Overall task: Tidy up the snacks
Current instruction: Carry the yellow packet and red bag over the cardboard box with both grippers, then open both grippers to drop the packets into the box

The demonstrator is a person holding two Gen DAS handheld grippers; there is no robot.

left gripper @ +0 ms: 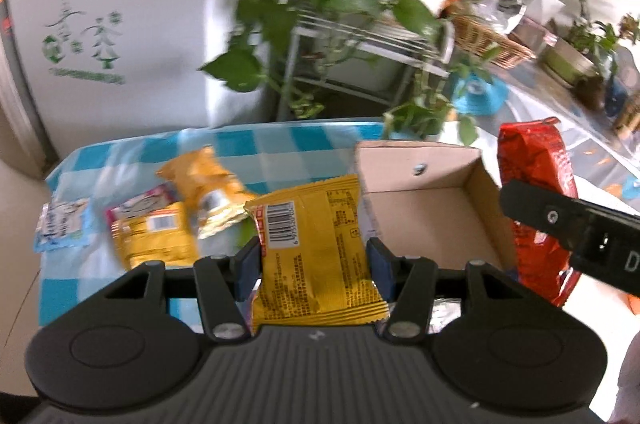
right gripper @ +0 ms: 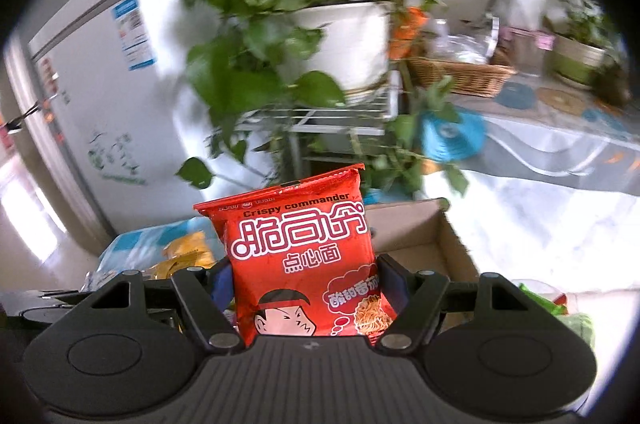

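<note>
Both packets are held clear of the table, apparently so each can go straight into the open brown cardboard box (left gripper: 424, 208) that stands on the blue-and-white checked tablecloth (left gripper: 132, 152), with nothing in it as far as either view shows. The left gripper (left gripper: 312, 264) is clamped across the middle of a flat yellow foil snack packet (left gripper: 316, 248), its blue pads (left gripper: 380, 266) pressing the two side edges; the packet stands nearly upright, long axis running away from the camera, barcode end up and the crimped seam toward the box's near wall. The right gripper (right gripper: 308, 288) is closed on a red crinkled noodle-snack bag (right gripper: 300, 248) printed "Crispy commander", also upright, long axis vertical with its top seam uppermost, just right of the box in the left view and just in front of it in its own. Gripping at the waist keeps each bag from folding (they look light and puffy). Other yellow and pale wrappers (left gripper: 152, 228) lie loose on the cloth left of the box, waiting to be sorted.
</note>
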